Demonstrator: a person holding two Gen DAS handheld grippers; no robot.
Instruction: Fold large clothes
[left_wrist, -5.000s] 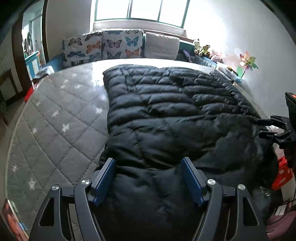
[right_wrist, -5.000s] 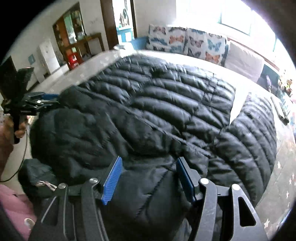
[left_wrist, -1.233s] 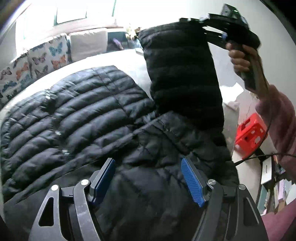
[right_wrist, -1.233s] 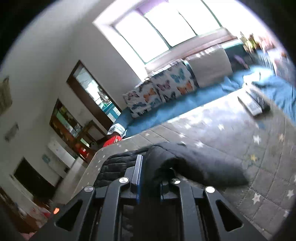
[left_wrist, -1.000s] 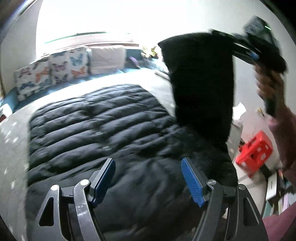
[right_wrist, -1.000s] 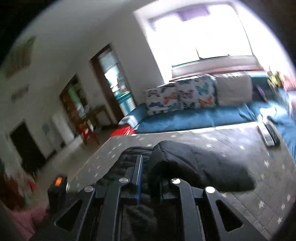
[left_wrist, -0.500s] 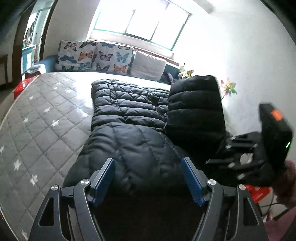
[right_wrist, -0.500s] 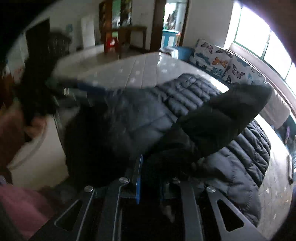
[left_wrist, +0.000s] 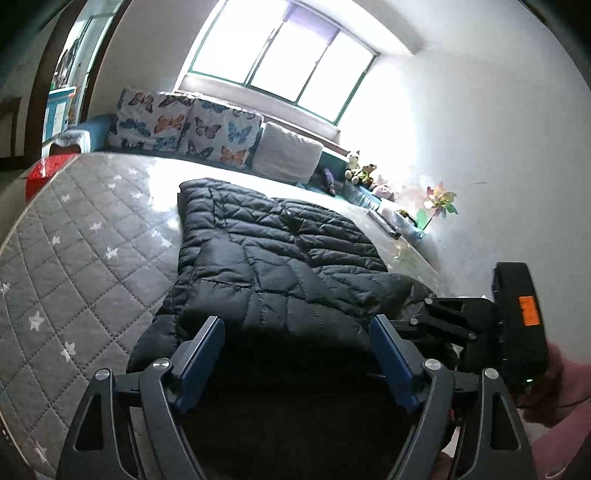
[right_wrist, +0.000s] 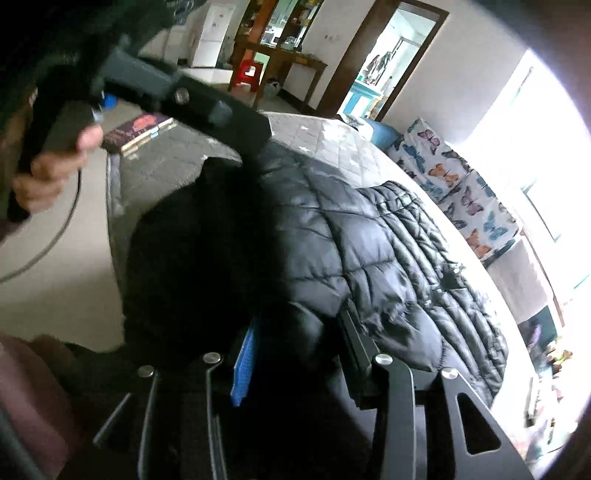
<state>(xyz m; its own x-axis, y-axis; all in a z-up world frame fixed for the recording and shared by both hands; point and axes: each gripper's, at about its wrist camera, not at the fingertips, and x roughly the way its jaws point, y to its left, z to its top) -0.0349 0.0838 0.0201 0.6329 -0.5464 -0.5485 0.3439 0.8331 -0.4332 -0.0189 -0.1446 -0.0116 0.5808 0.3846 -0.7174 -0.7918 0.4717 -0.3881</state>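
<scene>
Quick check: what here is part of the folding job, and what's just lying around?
Job: jacket, left gripper, right gripper, mattress it lies on.
Lying about: butterfly cushions, grey pillow, soft toys, pinwheel, book.

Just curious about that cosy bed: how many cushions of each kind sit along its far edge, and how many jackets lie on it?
Butterfly-print cushions: 2
Plain pale cushion: 1
Black puffer jacket: 1
Total: 4
</scene>
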